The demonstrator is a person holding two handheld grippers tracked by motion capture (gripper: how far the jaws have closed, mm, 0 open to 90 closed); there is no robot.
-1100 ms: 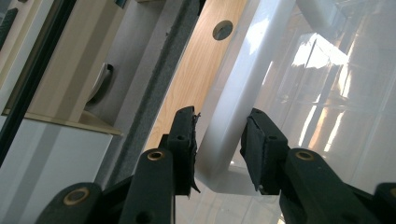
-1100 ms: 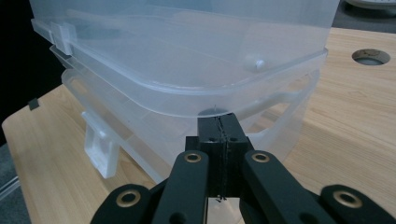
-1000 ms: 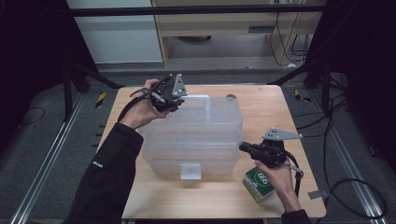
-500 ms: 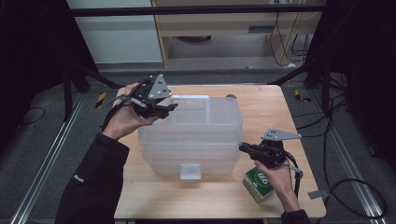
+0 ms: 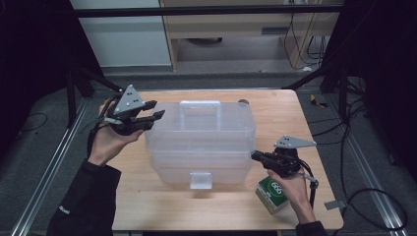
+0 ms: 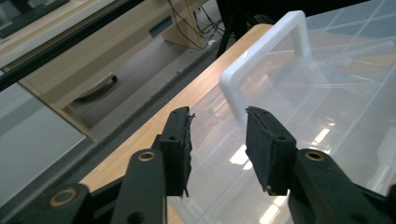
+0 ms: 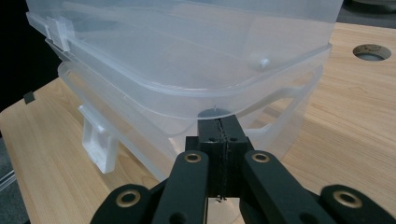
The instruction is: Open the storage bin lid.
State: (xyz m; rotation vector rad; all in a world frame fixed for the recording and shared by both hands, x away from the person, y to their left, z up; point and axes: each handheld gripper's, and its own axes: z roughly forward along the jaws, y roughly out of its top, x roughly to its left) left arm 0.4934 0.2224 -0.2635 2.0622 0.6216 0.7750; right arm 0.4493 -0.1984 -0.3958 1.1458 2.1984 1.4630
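Observation:
A clear plastic box [image 5: 201,142] with a white handle [image 5: 200,104] on its lid and a front latch [image 5: 200,180] stands mid-table. My left gripper [image 5: 158,110] hovers at the box's left end, pointing over the lid. In the left gripper view its jaws [image 6: 218,116] stand open above the lid [image 6: 336,93] with the handle [image 6: 261,51] beyond; they have just been closing, with nothing between them. My right gripper [image 5: 254,155] is shut, and its tips [image 7: 219,122] sit under the lid's rim on the right side of the box [image 7: 187,56].
A green-and-white carton [image 5: 272,194] lies on the wooden table [image 5: 275,105] under the right hand, near the front right corner. A round hole [image 7: 372,52] is cut in the tabletop behind the box. Black frame rails flank the table.
The left gripper has moved left and toward the person, from above the lid's back left corner to the box's left end. The right gripper has stayed put.

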